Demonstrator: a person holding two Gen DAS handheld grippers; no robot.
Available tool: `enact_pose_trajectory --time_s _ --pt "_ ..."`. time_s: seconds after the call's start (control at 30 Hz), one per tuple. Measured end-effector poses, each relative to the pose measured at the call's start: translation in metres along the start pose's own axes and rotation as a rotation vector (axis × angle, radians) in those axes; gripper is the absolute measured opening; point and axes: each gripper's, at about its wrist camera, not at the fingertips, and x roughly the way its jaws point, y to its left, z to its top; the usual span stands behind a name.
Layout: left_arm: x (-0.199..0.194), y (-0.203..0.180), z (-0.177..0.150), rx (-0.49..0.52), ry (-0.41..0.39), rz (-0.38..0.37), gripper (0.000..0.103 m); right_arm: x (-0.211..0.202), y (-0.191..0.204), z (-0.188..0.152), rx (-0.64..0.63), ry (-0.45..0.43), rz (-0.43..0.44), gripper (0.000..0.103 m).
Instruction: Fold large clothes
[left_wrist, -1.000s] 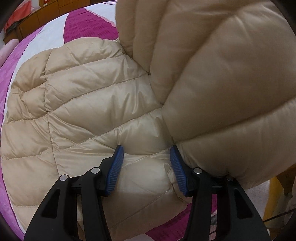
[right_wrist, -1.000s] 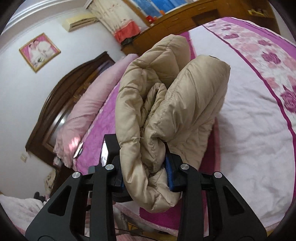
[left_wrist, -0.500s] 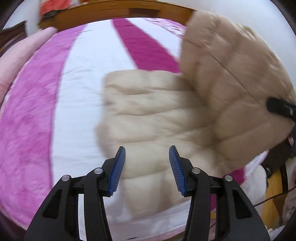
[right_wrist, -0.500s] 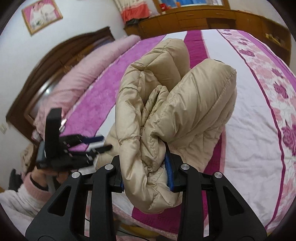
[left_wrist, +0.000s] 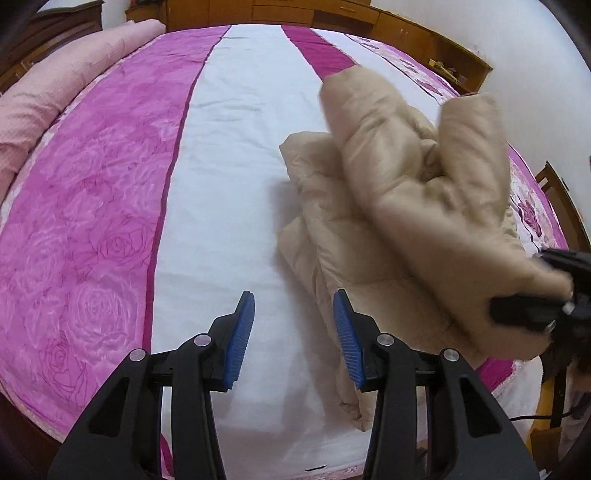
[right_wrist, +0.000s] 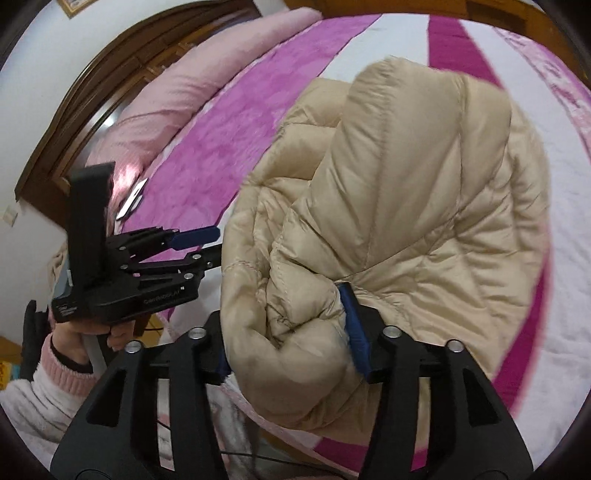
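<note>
A beige quilted down jacket (left_wrist: 399, 206) lies bunched on the bed's right side, part of it lifted. My left gripper (left_wrist: 293, 332) is open and empty, just left of the jacket's near edge above the white sheet. My right gripper (right_wrist: 284, 332) is shut on a thick bundle of the jacket (right_wrist: 399, 229) and holds it up off the bed. The right gripper also shows in the left wrist view (left_wrist: 546, 295), at the right, with the fabric in it. The left gripper shows in the right wrist view (right_wrist: 199, 243), open, to the left of the jacket.
The bed has a pink and white rose-patterned cover (left_wrist: 92, 221). A pink rolled duvet (left_wrist: 55, 88) lies along the dark wooden headboard (right_wrist: 81, 96). Wooden cabinets (left_wrist: 369, 22) stand behind the bed. A wooden chair (left_wrist: 565, 195) stands at the right bed edge.
My left gripper has let go of the jacket and pulled back to the left, over the bare sheet. My right gripper still holds its bundle and has swung it lower over the bed.
</note>
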Motion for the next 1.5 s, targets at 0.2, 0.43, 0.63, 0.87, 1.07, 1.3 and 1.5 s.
enact_pose_trajectory --time_s 0.2,0.43,0.63,0.87,1.07,1.3,1.5 --pt "-0.007 0.007 -0.003 -0.003 -0.026 0.027 0.044 0.018 0.001 -0.007 0.029 -0.022 0.041 0.063" --pt "-0.026 -0.001 0.005 0.027 -0.052 -0.009 0.044 -0.033 0.008 -0.014 0.065 -0.073 0.055 0.075" --pt "-0.046 -0.023 0.019 0.047 -0.070 -0.077 0.044 -0.085 0.007 -0.020 0.067 -0.146 0.064 0.080" --pt "-0.055 -0.060 0.030 0.087 -0.068 -0.169 0.051 -0.133 -0.041 -0.040 0.178 -0.253 -0.005 0.082" --pt "-0.053 -0.088 0.038 0.114 -0.080 -0.173 0.070 -0.143 -0.101 -0.059 0.311 -0.270 -0.097 0.082" --pt "-0.033 -0.105 0.049 0.086 -0.032 -0.218 0.079 -0.107 -0.149 -0.073 0.445 -0.218 -0.060 0.082" --pt "-0.007 -0.112 0.045 0.141 0.007 -0.094 0.079 -0.074 -0.156 -0.064 0.459 -0.173 -0.031 0.082"
